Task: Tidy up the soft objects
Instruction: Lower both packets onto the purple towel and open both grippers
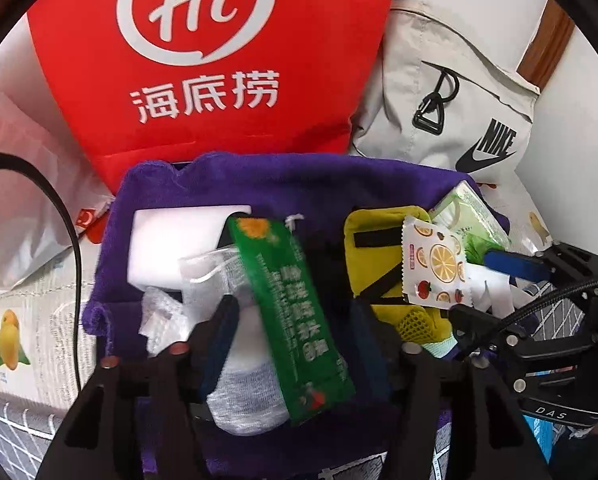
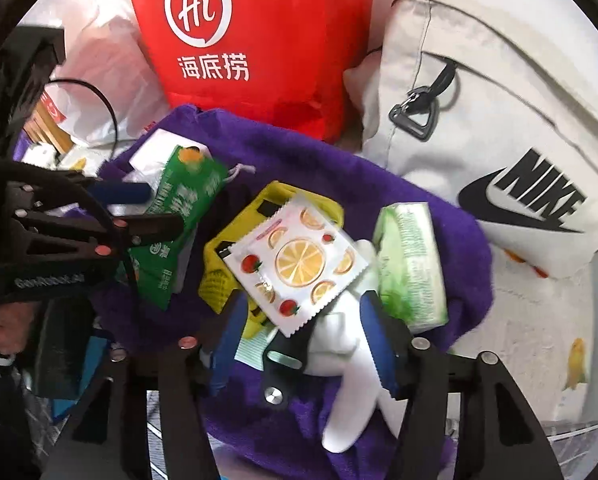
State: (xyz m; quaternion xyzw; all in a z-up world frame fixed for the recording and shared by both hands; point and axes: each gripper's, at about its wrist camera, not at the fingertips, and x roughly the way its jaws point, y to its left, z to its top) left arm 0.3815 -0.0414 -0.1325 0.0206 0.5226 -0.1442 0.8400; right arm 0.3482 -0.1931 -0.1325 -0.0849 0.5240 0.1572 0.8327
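Note:
A purple towel (image 1: 259, 184) is spread out with soft items heaped on it. My left gripper (image 1: 291, 340) is open; a blurred green packet (image 1: 295, 312) lies slanted between its fingers, free of the pads, over a white and grey sock (image 1: 243, 392). A white block (image 1: 171, 240) sits to the left. My right gripper (image 2: 303, 320) is open above a fruit-printed sachet (image 2: 299, 260) and a white cloth (image 2: 351, 380). The sachet rests on a yellow pouch (image 2: 227, 248). A green tissue pack (image 2: 411, 268) lies on the right of the towel (image 2: 439, 216).
A red paper bag (image 1: 203, 60) stands behind the towel, with a beige Nike bag (image 1: 459, 100) to its right. A white plastic bag (image 1: 11, 200) and a black cable (image 1: 59, 216) are on the left. A fruit-printed mat (image 1: 31, 320) lies underneath.

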